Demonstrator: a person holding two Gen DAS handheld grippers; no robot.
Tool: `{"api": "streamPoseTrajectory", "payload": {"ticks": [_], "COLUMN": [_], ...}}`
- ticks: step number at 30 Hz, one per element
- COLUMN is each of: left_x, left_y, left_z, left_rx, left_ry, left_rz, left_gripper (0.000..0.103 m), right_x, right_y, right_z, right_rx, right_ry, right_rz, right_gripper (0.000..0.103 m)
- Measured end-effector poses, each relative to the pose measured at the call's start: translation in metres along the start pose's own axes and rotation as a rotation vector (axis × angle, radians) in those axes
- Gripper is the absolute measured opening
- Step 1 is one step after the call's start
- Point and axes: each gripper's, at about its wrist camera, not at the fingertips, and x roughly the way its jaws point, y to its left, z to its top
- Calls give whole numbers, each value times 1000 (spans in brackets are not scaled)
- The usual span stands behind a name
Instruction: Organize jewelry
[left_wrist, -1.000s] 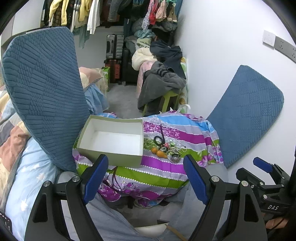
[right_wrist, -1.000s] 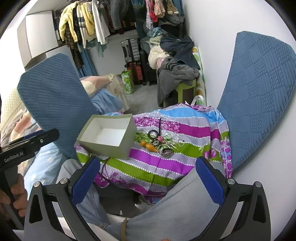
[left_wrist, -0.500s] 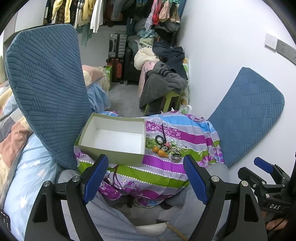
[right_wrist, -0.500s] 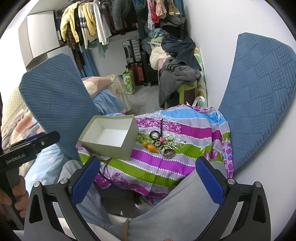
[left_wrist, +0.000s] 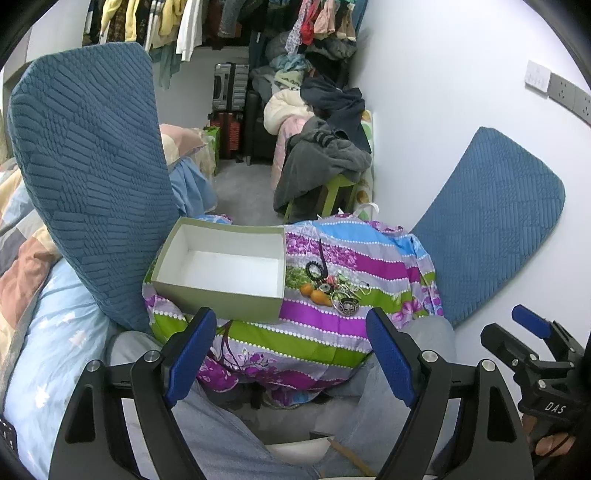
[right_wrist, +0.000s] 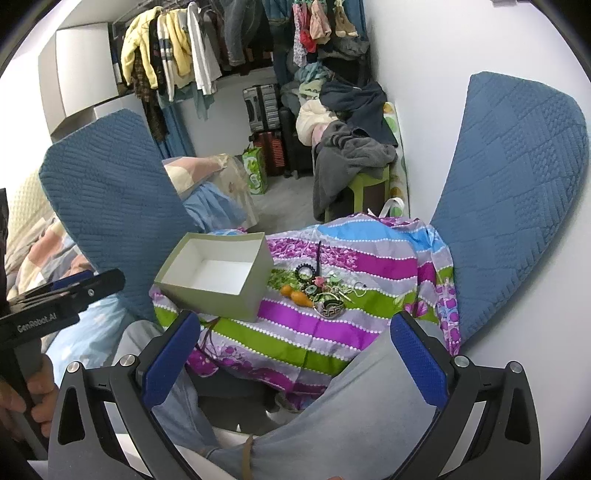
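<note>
An open grey-green box (left_wrist: 221, 304) with a white inside stands on a striped cloth (left_wrist: 354, 258), and nothing lies in it. To its right is a small pile of jewelry (left_wrist: 334, 290): an orange gourd pendant (left_wrist: 317, 296), a black patterned bangle (left_wrist: 347, 306) and a black bead bracelet (left_wrist: 316, 269). My left gripper (left_wrist: 290, 317) hovers open on the near side of the box and the pile, well apart from them. My right gripper (right_wrist: 295, 321) is also open and holds nothing, with the box (right_wrist: 218, 301) and the jewelry (right_wrist: 321, 291) beyond it.
Blue quilted cushions stand to the left (left_wrist: 88, 177) and right (left_wrist: 491, 221) of the cloth. A person's legs in grey trousers (right_wrist: 332, 413) are below. A bed with light blue bedding (left_wrist: 55, 350) lies left. Behind are a green stool heaped with clothes (left_wrist: 325, 162), suitcases and hanging clothes.
Both grippers stay open and hold nothing. The views have only drifted slightly. The box and the jewelry have not moved.
</note>
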Motion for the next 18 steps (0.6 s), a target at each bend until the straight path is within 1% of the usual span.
{"api": "streamPoseTrajectory", "payload": {"ticks": [15, 18], "left_x": [5, 9], "left_y": [0, 0], "left_z": [-3, -3], "left_rx": [-8, -15], "left_ry": [13, 22], "left_rz": [-6, -30], "left_gripper": [83, 83], "right_x": [2, 4], "right_y": [-4, -6], "right_z": [-4, -5], "right_rx": [20, 28], "right_ry": [6, 3], "right_rz": [0, 12], "right_gripper": [103, 99]}}
